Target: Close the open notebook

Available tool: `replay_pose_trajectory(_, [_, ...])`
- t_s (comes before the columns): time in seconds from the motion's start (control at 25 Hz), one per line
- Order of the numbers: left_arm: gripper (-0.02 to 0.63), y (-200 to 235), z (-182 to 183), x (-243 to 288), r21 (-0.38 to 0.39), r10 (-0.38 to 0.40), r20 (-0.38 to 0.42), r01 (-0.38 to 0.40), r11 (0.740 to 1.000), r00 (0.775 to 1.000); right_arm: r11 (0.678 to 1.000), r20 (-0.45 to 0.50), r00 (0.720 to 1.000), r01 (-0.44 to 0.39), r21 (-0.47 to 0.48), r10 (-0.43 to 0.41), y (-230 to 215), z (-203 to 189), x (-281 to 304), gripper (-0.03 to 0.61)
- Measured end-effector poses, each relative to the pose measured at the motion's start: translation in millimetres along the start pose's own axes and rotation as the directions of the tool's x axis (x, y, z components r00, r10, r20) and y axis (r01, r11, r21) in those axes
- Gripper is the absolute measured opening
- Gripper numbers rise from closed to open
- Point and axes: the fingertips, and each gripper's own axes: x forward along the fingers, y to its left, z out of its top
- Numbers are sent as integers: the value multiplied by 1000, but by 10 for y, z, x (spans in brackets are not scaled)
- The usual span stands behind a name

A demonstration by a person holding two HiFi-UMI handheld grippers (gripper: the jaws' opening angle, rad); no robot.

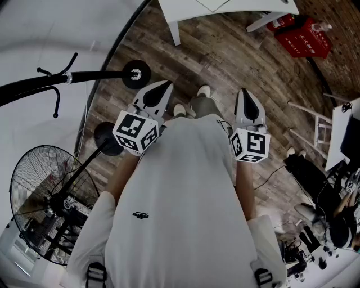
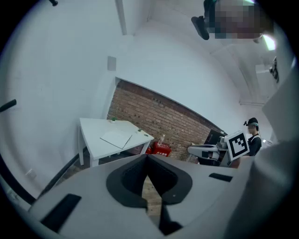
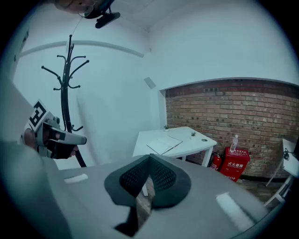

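The open notebook [image 3: 163, 144] lies flat on a white table [image 3: 198, 145] across the room, in front of a brick wall. In the left gripper view the same notebook [image 2: 117, 138] rests on the table [image 2: 91, 133], far beyond the jaws. My left gripper [image 2: 147, 158] is shut with nothing in it. My right gripper [image 3: 150, 159] is shut and empty too. From the head view, both grippers, left [image 1: 163, 87] and right [image 1: 246, 94], are held at waist height over the wooden floor, well short of the table [image 1: 185, 14].
A black coat stand [image 3: 67, 93] rises at the left by the white wall. A standing fan [image 1: 48, 202] is at my lower left. A red box [image 3: 235, 163] and a fire extinguisher [image 3: 216, 161] sit beside the table. Gear and cables [image 1: 315, 225] crowd the right.
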Motion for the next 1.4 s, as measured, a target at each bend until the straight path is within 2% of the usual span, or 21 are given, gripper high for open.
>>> replay_pose_trajectory(0.16, [9, -344, 148, 125, 13, 14, 4, -14, 1000, 1000, 999, -13, 1000, -17, 27, 18, -263, 24, -125, 11])
replay_pose_trajectory(0.32, [9, -471, 327, 209, 11, 21, 30, -21, 1000, 999, 999, -13, 999, -49, 23, 49, -354, 102, -34, 11])
replay_pose_trajectory(0.52, [9, -514, 308, 381, 16, 45, 12, -45, 999, 999, 992, 25, 994, -110, 67, 108, -399, 181, 41, 11])
replay_pose_trajectory(0.64, [9, -618, 243, 543, 3, 32, -11, -32, 999, 999, 990, 42, 990, -137, 45, 135, -440, 227, -7, 11])
replay_pose_trajectory(0.8, [9, -859, 254, 832, 45, 0, -47, 2, 999, 999, 992, 56, 990, -130, 9, 129, -674, 246, -69, 11])
replay_pose_trajectory(1.0, [9, -1036, 365, 1023, 72, 6, -51, -2, 997, 999, 991, 83, 989, -118, -60, 123, -956, 354, -89, 12])
replay_pose_trajectory(1.16, [9, -1033, 410, 1012, 80, 29, -59, -24, 996, 998, 989, 115, 984, -132, -65, 139, -1026, 483, -49, 12])
replay_pose_trajectory(1.4, [9, -925, 467, 1060, 97, 52, -59, -46, 994, 997, 990, 87, 987, -133, -35, 136, -1078, 415, 85, 12])
